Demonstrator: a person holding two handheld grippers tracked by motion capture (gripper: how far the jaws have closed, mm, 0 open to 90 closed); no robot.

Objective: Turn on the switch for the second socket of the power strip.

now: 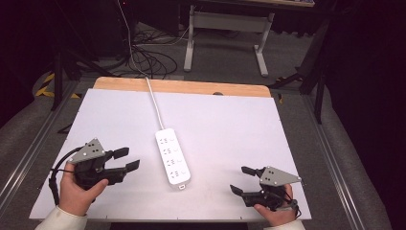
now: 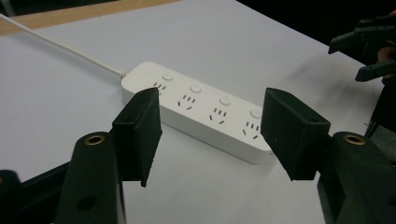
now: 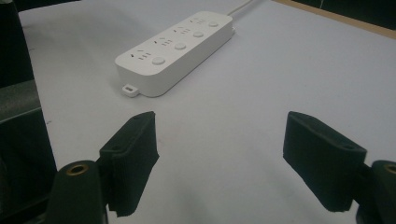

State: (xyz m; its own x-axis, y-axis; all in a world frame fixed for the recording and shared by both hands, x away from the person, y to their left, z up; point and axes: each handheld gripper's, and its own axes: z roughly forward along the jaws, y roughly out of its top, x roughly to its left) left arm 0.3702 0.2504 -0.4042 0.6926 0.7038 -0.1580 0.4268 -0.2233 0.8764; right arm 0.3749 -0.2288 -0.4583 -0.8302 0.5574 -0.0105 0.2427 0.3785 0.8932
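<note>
The white power strip (image 1: 173,156) lies flat near the middle of the tabletop (image 1: 230,129), its cord (image 1: 154,104) running away from the person. Left of the strip, the left tool (image 1: 127,159) is open and empty; right of it, the right tool (image 1: 241,180) also gapes empty.

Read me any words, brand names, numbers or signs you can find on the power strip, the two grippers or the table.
No readable text anywhere.
Power strip: plain white, four socket groups each with a round button, no legible brand or rating.
Left gripper and right gripper: black jaws and grey plates, no markings visible.
Table: bare white sheet, nothing printed.
</note>
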